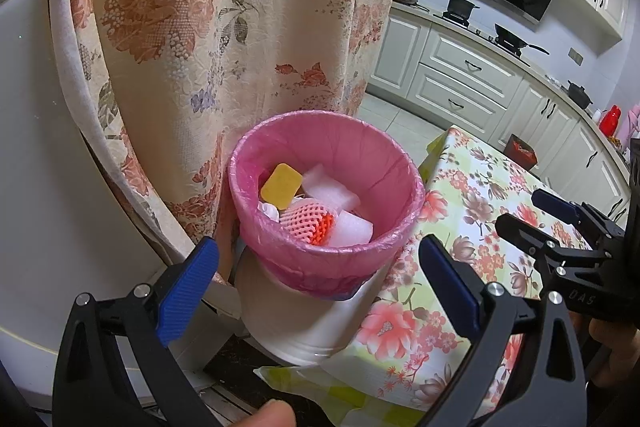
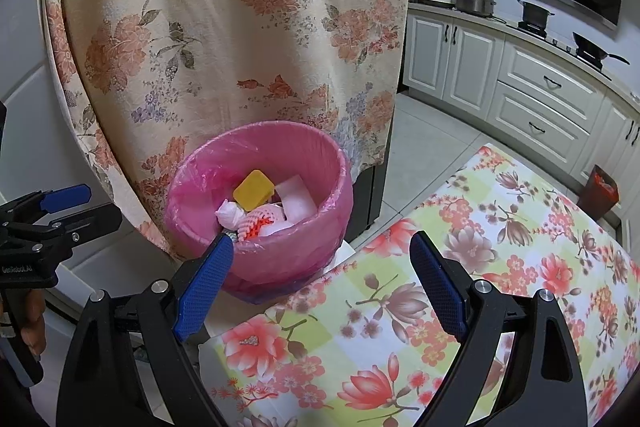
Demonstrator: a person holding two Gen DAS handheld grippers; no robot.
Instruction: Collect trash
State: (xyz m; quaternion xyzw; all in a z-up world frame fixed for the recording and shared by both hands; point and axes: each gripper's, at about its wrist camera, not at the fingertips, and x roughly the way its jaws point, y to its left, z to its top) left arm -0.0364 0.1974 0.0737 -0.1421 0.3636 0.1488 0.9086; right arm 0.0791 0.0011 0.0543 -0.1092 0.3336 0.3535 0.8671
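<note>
A white bin with a pink liner (image 1: 332, 147) (image 2: 280, 135) stands beside the table, in front of a flowered curtain. Inside lie a yellow sponge (image 1: 281, 185) (image 2: 254, 190), white foam pieces (image 1: 330, 193) (image 2: 294, 201) and a pink-orange foam net (image 1: 306, 223) (image 2: 260, 223). My left gripper (image 1: 318, 267) (image 2: 94, 209) hangs open just short of the bin, with nothing between its blue pads. My right gripper (image 2: 320, 267) (image 1: 520, 211) is open too, over the table's corner next to the bin, and holds nothing.
The table with a flowered cloth (image 1: 460, 195) (image 2: 480, 227) lies right of the bin. The curtain (image 1: 200, 27) (image 2: 220, 27) hangs close behind it. White kitchen cabinets (image 1: 460, 67) and a small dark red bin (image 2: 602, 187) stand across the tiled floor.
</note>
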